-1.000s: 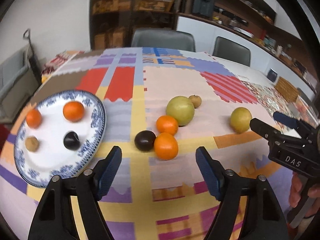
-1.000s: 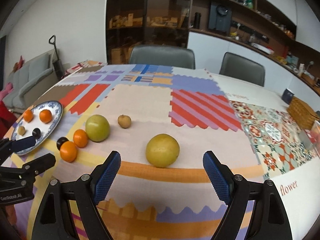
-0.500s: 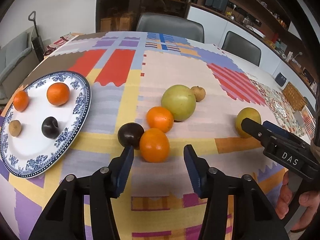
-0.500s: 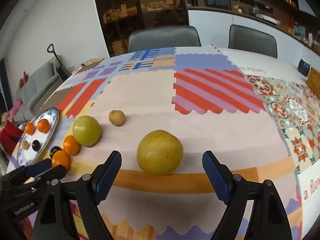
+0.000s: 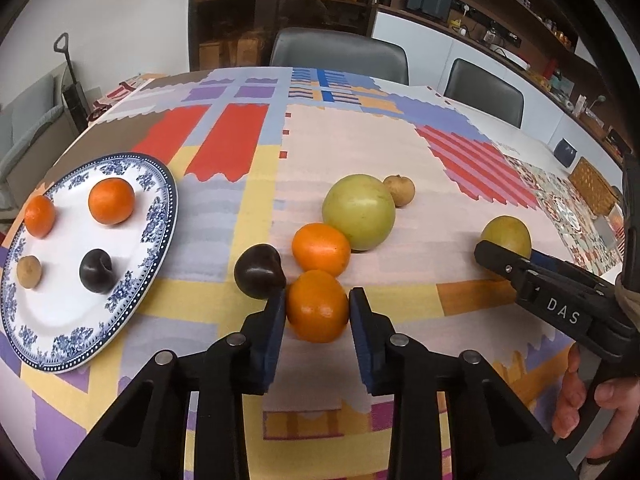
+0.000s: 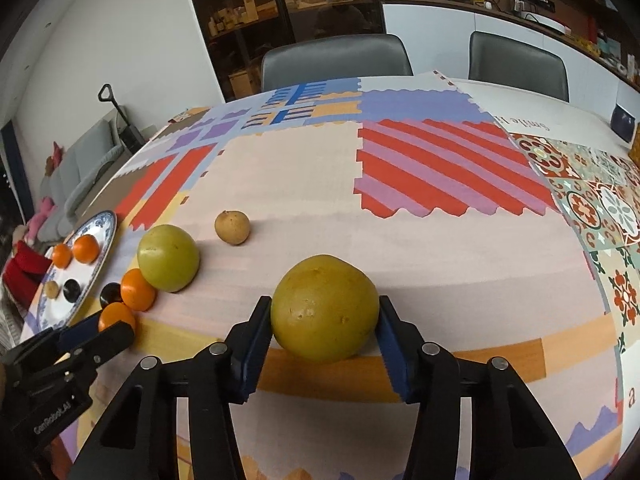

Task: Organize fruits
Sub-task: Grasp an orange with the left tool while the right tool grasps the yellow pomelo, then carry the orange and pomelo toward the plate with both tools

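Observation:
My left gripper [image 5: 318, 312] is shut on an orange [image 5: 317, 306] that rests on the patchwork cloth. A dark plum [image 5: 258, 271], a second orange [image 5: 321, 249], a large green fruit [image 5: 359, 211] and a small brown fruit [image 5: 398, 191] lie just beyond it. My right gripper [image 6: 324, 320] is shut on a yellow-green fruit [image 6: 325, 308], which also shows in the left wrist view [image 5: 506, 236]. A blue-and-white plate [image 5: 160, 216] at the left holds two oranges, a plum and a small brown fruit.
Two grey chairs [image 5: 339, 54] stand at the table's far side. A wicker basket [image 5: 592, 188] sits at the right edge. Shelves and cabinets line the back wall. A grey sofa [image 6: 80, 168] stands off the table's left side.
Both grippers moved forward and closed: the left one on the near orange, the right one on the yellow-green fruit. Both were open one second ago.

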Demonstrator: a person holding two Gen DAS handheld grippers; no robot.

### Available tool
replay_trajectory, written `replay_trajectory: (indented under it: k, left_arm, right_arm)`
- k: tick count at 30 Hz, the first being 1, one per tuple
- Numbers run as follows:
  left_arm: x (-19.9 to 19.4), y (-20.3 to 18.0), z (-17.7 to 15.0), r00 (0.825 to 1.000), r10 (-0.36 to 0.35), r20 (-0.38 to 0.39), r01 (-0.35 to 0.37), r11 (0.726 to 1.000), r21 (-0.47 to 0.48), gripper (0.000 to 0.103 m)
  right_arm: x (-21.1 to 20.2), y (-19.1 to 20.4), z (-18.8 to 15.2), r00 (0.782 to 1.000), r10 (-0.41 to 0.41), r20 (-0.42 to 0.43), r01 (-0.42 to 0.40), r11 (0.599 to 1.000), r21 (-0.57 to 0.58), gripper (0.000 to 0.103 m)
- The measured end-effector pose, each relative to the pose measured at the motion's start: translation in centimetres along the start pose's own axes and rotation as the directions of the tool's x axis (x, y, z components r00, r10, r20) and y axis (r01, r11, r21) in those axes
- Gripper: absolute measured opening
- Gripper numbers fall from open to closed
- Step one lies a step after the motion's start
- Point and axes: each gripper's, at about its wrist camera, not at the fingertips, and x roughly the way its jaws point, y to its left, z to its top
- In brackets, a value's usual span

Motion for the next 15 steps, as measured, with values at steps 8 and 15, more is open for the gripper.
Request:
replay_trajectory:
  k: [8, 15]
  left_arm:
    - [-0.9, -0.2, 0.1, 1.000, -0.020, 0.024, 0.019, 0.999, 0.048, 0.031]
    - [-2.5, 0.4, 0.5, 0.997, -0.050, 0.056, 0.046, 0.996, 0.072, 0.031]
  right_arm:
    - [-1.2, 1.1, -0.5, 0.999, 0.026, 0.019, -0.025, 0.999, -0.047, 0.051]
    - [-2.6, 2.9, -0.6, 0.998, 0.048, 0.028, -0.045, 0.995, -0.093, 0.051]
